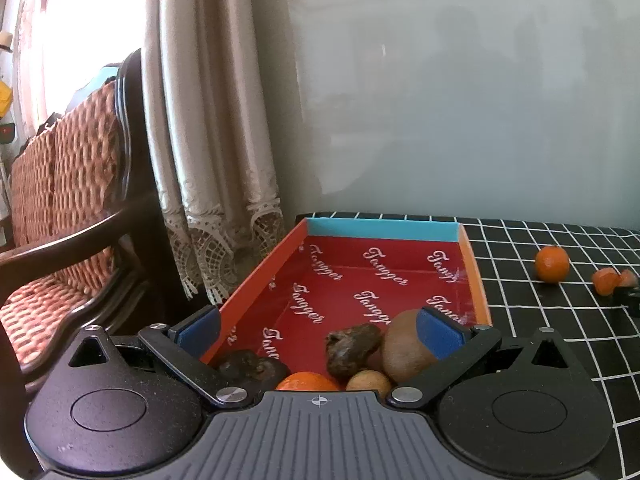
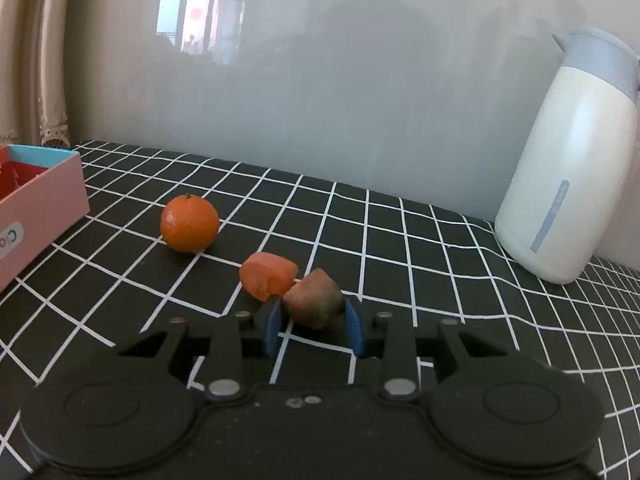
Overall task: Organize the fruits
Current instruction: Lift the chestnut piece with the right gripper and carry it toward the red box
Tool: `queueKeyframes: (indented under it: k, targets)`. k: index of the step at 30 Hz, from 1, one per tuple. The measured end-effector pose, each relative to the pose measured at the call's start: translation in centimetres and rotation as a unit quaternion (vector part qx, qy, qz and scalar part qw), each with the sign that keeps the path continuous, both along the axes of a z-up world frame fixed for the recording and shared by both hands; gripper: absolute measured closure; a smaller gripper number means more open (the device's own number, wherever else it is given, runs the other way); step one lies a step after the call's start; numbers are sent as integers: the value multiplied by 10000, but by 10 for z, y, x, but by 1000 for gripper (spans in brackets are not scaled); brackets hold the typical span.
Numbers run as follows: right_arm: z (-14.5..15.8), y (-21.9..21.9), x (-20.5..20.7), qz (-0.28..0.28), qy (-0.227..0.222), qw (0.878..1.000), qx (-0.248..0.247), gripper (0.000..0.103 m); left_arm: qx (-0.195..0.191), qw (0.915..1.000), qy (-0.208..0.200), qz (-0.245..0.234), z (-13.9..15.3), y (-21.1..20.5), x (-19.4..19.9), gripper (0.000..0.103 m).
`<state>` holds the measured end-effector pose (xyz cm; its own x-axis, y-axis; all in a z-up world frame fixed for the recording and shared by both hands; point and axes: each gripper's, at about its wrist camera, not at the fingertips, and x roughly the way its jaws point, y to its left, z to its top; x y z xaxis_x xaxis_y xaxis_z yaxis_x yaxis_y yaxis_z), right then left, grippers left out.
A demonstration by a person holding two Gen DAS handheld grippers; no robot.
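Brown, wrinkled fruit (image 2: 315,303) sits on the checked cloth (image 2: 420,248) between the blue pads (image 2: 273,330) of the right gripper (image 2: 314,330), which tilts gently downward and clamps it on both sides. Just beyond, touching it, lies an orange peeled piece (image 2: 267,275), then a whole mandarin (image 2: 189,223). Left gripper (image 1: 318,330) hovers spread wide over the red box (image 1: 352,280) holding a kiwi (image 1: 406,346), dark fruits (image 1: 353,347) and citrus (image 1: 307,382).

We see the orange (image 1: 307,382) in the box (image 1: 256,284) half hidden behind the left gripper (its body); the jug (image 2: 568,168) is cropped.
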<state>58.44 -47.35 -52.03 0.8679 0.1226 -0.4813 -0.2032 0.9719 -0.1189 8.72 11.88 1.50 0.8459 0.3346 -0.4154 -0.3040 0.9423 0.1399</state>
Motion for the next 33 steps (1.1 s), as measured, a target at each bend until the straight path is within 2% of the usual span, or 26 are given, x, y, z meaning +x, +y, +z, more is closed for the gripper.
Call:
queueKeyframes:
  k: [8, 19, 33]
  targets:
    - [4, 4, -26, 81, -94, 9997, -191, 71, -80, 9999, -72, -68, 4, -3, -3, 0]
    - [47, 17, -64, 250, -570, 9981, -35, 71, -15, 9999, -116, -105, 9, -4, -14, 0]
    - [70, 102, -91, 990, -796, 9918, 102, 71, 110, 9991, -99, 385, 13, 53, -41, 0]
